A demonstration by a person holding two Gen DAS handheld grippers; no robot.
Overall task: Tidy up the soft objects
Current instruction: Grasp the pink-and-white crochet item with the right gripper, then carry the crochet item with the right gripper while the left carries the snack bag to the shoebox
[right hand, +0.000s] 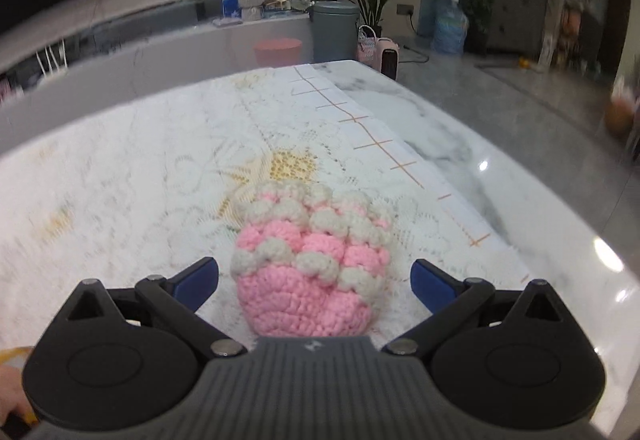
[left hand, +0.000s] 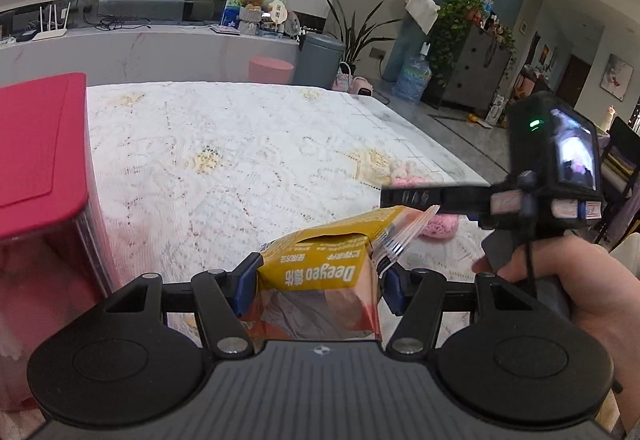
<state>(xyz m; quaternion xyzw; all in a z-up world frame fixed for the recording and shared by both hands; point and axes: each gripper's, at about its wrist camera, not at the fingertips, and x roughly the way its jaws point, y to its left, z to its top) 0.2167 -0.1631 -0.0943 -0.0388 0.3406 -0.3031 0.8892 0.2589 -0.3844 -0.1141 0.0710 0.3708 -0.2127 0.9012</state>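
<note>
Left tongs (left hand: 318,282): clenched on the yellow-and-orange crinkly plastic packet (left hand: 320,272), lifted off the lace-covered tabletop (left hand: 224,160) near the red-lidded bin (left hand: 40,144), probably its destination | Right tongs (right hand: 316,280): released, straddling the pink-and-cream crocheted pouch (right hand: 310,260) lying on the tabletop, so you look lined up to grasp it.
</note>
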